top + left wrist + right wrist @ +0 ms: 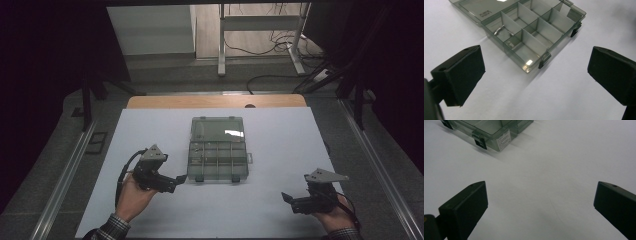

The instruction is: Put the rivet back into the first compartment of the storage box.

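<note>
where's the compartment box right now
In the high view the compartment box lies open mid-table on the white sheet, just right of the left tongs.

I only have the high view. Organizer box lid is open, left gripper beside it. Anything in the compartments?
Observer: Yes. In the left gripper view, small metal parts lie in a compartment next to the lid hinge of the box.
Operator: Left jaws holding anything?
Observer: No. The left gripper is wide open with bare sheet between the pads.
Operator: Right one?
Observer: The right gripper is open too, and a white label shows on the box's side wall.
</note>
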The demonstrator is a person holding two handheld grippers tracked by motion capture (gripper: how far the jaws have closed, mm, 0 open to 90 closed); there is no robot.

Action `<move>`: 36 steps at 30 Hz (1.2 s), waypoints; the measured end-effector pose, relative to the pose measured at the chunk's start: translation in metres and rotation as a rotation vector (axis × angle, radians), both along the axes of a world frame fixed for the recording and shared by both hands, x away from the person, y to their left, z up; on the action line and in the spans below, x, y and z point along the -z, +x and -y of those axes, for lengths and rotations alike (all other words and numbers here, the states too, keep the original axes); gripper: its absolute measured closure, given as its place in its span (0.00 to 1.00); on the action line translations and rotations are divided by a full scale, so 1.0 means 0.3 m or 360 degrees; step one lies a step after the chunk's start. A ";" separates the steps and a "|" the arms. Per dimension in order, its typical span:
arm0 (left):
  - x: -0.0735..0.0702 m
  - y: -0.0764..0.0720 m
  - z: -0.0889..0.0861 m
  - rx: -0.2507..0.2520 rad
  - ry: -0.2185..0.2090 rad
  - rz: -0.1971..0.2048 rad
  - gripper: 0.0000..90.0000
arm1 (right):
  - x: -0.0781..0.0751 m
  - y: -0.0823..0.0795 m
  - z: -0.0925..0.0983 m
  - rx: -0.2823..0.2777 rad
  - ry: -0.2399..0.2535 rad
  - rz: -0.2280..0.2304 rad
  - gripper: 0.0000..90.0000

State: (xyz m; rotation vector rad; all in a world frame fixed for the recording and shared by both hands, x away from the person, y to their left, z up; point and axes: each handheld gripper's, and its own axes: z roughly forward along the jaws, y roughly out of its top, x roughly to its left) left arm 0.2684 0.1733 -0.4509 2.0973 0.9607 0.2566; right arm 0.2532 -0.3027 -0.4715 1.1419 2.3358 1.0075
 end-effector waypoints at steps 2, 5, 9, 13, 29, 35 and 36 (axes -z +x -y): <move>0.001 -0.011 -0.009 -0.0005 0.0013 0.0011 0.01 | 0.000 -0.001 -0.001 -0.0003 0.0003 -0.0001 0.00; 0.004 -0.025 -0.019 -0.0020 0.0037 0.0027 0.01 | -0.001 -0.001 -0.001 -0.0002 0.0003 -0.0001 0.00; 0.007 -0.046 -0.035 -0.0045 0.0051 0.0045 0.00 | -0.002 -0.002 -0.001 -0.0004 0.0004 0.0000 0.00; 0.013 -0.066 -0.051 -0.0066 0.0061 0.0056 0.00 | -0.002 -0.001 -0.002 -0.0007 0.0003 0.0000 0.00; 0.055 -0.133 -0.106 -0.0140 0.0122 0.0095 0.00 | -0.005 -0.005 -0.006 -0.0015 0.0008 0.0019 0.00; 0.077 -0.148 -0.118 -0.0148 0.0138 0.0065 0.00 | -0.004 -0.004 -0.005 -0.0017 0.0004 0.0017 0.00; 0.079 -0.148 -0.119 -0.0153 0.0140 0.0062 0.00 | -0.004 -0.004 -0.006 -0.0017 0.0004 0.0015 0.00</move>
